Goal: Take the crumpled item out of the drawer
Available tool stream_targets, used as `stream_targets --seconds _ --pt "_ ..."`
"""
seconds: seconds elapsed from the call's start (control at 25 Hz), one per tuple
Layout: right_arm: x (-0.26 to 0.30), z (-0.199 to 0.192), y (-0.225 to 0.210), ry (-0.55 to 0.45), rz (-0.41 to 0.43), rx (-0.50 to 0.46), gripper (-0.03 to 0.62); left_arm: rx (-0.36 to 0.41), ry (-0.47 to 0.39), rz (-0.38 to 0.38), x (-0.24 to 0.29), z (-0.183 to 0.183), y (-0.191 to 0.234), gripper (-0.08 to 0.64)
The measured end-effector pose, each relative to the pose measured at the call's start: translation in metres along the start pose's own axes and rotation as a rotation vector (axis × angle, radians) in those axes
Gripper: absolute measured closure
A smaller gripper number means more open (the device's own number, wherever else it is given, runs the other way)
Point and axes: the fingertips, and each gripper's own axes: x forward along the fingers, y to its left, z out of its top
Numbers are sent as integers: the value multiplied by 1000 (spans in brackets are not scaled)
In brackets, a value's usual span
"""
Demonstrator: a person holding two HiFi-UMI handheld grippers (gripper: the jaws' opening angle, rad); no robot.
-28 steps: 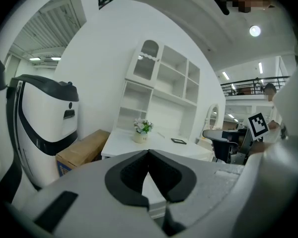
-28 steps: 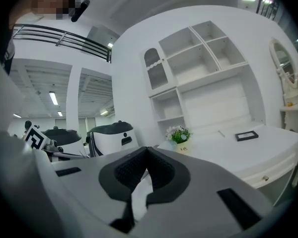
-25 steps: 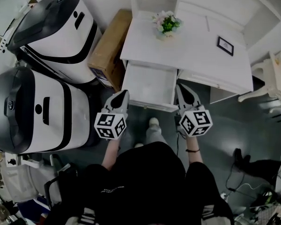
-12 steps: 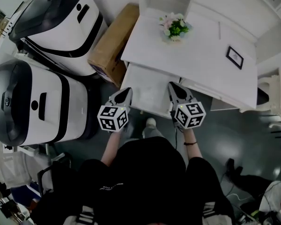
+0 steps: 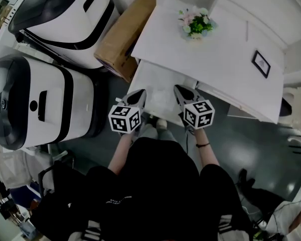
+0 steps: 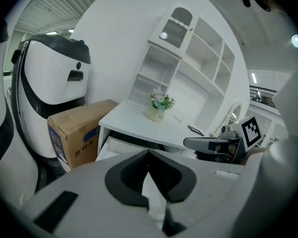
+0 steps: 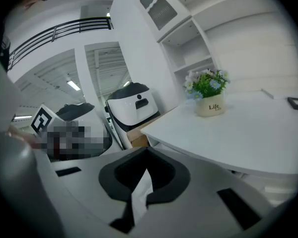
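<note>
A black short-sleeved top (image 5: 155, 185) is worn, with a small line of white print (image 5: 118, 203) across it. White stripes (image 5: 226, 230) are seen at its near edge on both sides. A thin dark band (image 5: 203, 145) is worn on the right wrist, and a pale shoe (image 5: 162, 123) is seen at the far side of the top. The left gripper (image 5: 139, 94) and the right gripper (image 5: 178, 90) are each built as a white shell tapered to a point. Each is lined inside with black pads (image 6: 124, 177). Each is topped by a white marker cube (image 5: 124, 118) printed with black square patterns.
</note>
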Motion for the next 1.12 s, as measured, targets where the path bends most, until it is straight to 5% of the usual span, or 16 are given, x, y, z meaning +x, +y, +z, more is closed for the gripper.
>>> stream_targets --seconds 0.68,1.12 --pt "93 -102 -22 315 137 56 600 -40 152 -15 49 -30 29 563" --pt "129 -149 -32 434 204 -11 579 -68 174 15 59 -35 44 563"
